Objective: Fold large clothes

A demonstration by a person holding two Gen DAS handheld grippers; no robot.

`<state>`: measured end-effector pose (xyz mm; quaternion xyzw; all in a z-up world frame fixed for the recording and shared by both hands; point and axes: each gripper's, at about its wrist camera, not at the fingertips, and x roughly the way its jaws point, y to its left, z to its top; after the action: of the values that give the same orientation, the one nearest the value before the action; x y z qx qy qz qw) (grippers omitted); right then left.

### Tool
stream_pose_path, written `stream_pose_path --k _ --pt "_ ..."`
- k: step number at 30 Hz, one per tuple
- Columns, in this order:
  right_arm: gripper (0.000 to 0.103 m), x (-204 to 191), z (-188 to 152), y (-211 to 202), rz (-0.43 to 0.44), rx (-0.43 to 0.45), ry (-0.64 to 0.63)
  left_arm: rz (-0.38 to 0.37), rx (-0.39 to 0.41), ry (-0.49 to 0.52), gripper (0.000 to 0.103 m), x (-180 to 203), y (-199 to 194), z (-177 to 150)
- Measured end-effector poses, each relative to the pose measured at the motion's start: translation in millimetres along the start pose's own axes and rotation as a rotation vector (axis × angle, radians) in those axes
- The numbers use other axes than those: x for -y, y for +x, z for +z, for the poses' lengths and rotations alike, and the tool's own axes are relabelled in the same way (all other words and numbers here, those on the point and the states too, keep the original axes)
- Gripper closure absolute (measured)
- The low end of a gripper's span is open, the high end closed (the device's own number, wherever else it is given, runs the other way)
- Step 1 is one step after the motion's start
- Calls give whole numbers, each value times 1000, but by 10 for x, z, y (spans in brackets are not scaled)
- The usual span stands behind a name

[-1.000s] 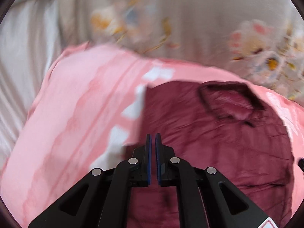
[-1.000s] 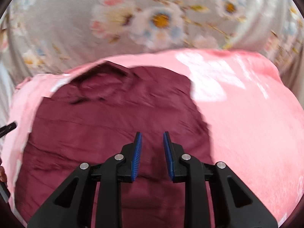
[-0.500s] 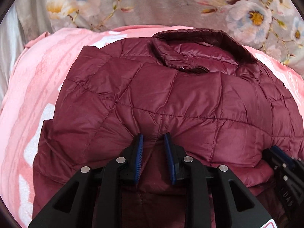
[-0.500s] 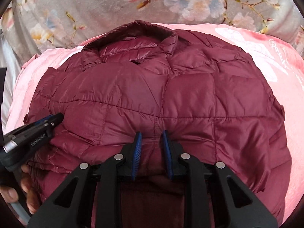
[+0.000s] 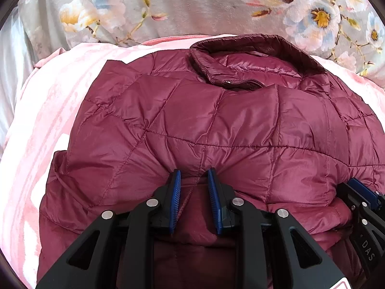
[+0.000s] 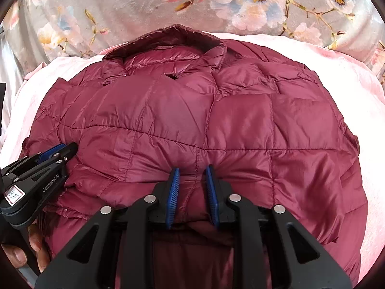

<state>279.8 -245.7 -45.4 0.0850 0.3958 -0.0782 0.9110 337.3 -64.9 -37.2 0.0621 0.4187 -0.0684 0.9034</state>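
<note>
- Maroon quilted jacket (image 5: 216,125) spread on a pink blanket (image 5: 48,101) over a bed with a floral cover (image 5: 192,4); collar (image 5: 252,55) at the far end.
- A second ago, only blurred dark lining in view; now folded over, with the shiny quilted side up and the lower half doubled towards the collar.
- Left gripper (image 5: 192,175) low at the near fold; fingers just eased apart to a narrow gap, bunched fabric pinched between them.
- Right gripper (image 6: 192,172) alongside at the same fold, fingers equally narrow on puckered fabric.
- Probably one fold laid down; letting go and smoothing likely next.
</note>
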Motion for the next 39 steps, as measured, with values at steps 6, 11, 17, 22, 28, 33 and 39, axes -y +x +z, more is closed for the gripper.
stream_pose_path --k 6,11,17,22,28,33,39 --pt "81 3 2 1 11 -2 8 10 -2 7 79 20 10 -4" --pt "75 66 10 -8 67 -1 38 0 -2 -2 79 13 5 -8" --pt "53 222 124 -154 203 -41 80 -164 -51 -81 66 -250 -124 147" --pt "45 449 668 -172 225 24 120 -286 -48 -144 48 -411 -119 690" --pt "45 818 1257 332 258 41 297 -400 -158 -322 45 -475 496 1090" --pt "44 859 1356 815 294 -61 380 -434 -208 -434 45 -516 880 1059" --pt "54 464 1275 930 471 -129 324 -470 -178 -376 50 -371 894 1081"
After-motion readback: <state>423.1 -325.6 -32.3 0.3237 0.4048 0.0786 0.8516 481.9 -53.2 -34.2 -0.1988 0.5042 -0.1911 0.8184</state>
